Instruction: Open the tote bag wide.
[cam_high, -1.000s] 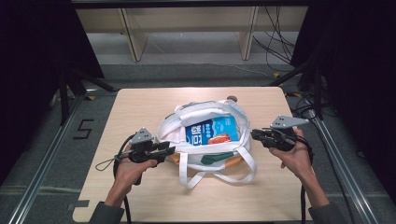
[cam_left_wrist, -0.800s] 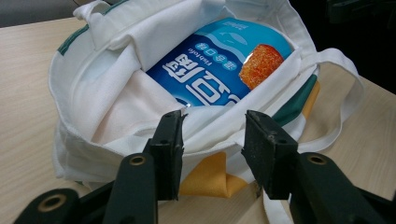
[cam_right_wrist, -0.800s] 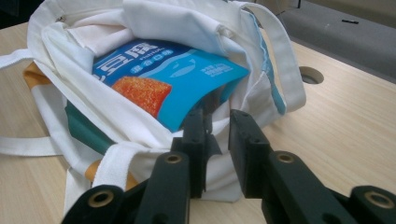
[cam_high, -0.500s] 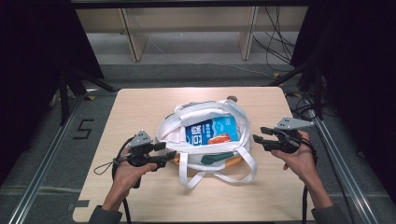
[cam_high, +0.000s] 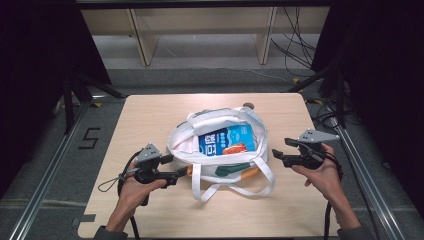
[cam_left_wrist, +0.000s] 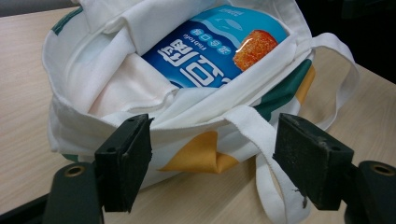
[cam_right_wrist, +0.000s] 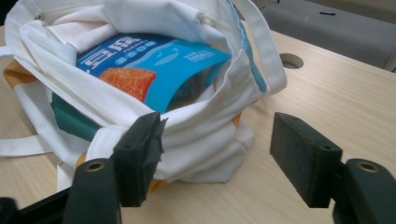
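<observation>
A white tote bag with green and orange patches lies open on the table, and a blue snack packet rests inside it. My left gripper is at the bag's near-left edge. Its jaws have just been opening and stand wide apart, with the bag's rim and a handle strap between them, unpressed. At the bag's right side, my right gripper has also just been opening. It is open, with the bag's edge beside one pad. The packet shows in that view, and also in the left gripper view.
The wooden table has bare room all round the bag, and a round hole is cut near its far edge. The bag's long handles trail toward me. Metal rails flank the table, and cables lie on the floor behind.
Both grippers' jaws have spread apart and let go of the bag's rim. Both hands have stayed about where they were.
</observation>
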